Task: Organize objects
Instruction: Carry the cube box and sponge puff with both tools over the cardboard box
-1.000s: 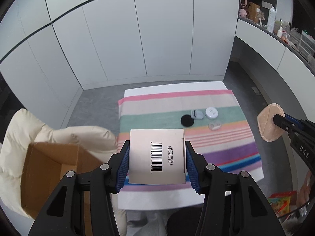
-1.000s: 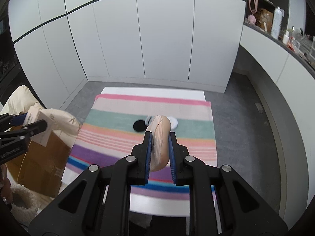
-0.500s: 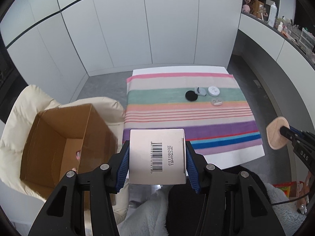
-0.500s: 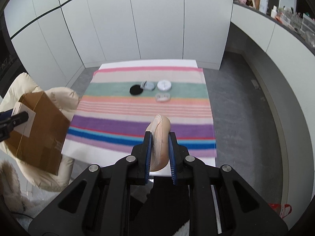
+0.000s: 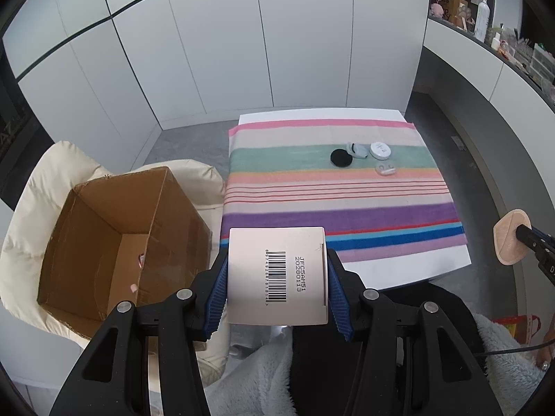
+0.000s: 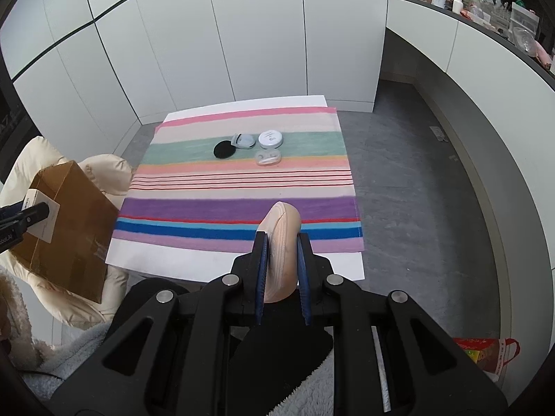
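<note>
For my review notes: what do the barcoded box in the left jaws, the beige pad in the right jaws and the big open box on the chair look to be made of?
Small box: likely paperboard, smooth matte pale surface, printed barcode, crisp folded edges.
Beige pad: probably soft foam or sponge, matte with stitched-looking rim; it bulges between the pads.
Open box: corrugated cardboard, plain brown, raw flaps, creased walls.

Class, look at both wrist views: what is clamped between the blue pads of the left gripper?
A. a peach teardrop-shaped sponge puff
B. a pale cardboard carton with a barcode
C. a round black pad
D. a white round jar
B: the left gripper grips the pale barcoded carton by its sides.
</note>
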`<state>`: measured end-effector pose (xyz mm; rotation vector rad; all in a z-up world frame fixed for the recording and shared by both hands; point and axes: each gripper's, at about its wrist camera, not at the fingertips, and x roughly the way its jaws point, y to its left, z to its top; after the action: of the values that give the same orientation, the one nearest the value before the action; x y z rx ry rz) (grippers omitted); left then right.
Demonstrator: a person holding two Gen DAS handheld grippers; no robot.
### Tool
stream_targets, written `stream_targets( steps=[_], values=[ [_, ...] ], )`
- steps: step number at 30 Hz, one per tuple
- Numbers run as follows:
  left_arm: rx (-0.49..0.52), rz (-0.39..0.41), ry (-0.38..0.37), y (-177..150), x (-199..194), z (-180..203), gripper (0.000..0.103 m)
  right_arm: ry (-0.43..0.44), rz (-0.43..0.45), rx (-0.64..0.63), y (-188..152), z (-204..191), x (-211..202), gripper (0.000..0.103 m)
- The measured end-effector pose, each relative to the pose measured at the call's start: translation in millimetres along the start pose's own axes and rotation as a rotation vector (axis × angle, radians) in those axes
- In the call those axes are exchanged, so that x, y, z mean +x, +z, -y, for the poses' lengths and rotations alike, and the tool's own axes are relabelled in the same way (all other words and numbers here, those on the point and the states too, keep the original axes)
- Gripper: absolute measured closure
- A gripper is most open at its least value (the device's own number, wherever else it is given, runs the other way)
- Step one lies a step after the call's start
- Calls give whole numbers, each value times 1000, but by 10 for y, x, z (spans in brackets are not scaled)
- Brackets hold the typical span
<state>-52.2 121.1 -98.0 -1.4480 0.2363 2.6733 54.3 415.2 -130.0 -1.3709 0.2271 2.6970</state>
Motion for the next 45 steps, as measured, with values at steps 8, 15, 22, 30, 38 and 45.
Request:
stream_targets(
  steps=[8, 15, 22, 30, 38, 45],
  values=[
    [-29, -20, -2, -26, 68, -117, 50, 29, -9, -44, 42, -218, 41, 86],
    [-88, -42, 17, -114, 103, -392, 50, 67, -7, -127, 93, -650, 67, 86],
    [-160, -41, 71, -298, 37, -827, 50, 141, 7, -240, 136, -1305, 88, 86],
    [-295, -46, 131, -599, -103, -1453, 50, 284, 25, -399, 130, -2347, 12, 86],
    [-381, -17, 220, -922, -349, -1966, 50, 417, 15, -562, -96, -3303, -129, 86],
    [-479, -12, 262, -1088, -383, -2411, 50, 489, -22, -676, -340, -3915, -79, 86]
  ],
)
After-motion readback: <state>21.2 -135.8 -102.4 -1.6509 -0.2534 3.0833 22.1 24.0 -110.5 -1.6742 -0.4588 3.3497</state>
